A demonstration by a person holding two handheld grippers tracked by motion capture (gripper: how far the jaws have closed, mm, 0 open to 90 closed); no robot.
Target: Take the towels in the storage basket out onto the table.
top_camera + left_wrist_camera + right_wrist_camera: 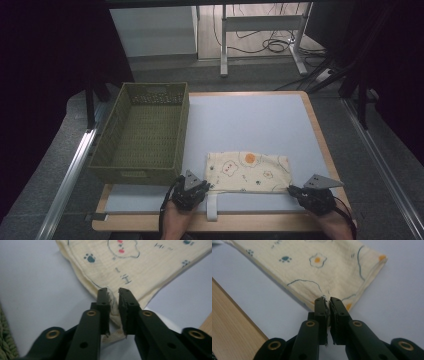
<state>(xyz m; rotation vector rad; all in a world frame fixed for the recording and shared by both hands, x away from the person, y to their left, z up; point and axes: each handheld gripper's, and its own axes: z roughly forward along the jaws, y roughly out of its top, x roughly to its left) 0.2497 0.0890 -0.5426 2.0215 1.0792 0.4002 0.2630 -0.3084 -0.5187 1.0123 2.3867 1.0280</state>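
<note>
While I watch from the high view, the cream folded cloth printed with small cartoon animals, paw marks and an orange blob [248,171] lies flat near the front edge of the pale blue table top [250,120], just right of the olive woven rectangular basket [142,131] at the left edge. My left gripper [204,185] sits at the cloth's front left corner, my right gripper [292,189] at its front right corner; both forearms come in low over the front edge. In each gripper view I see the black jaws nipping a pinch of the cloth's hem, the left pair slightly wider apart.
</note>
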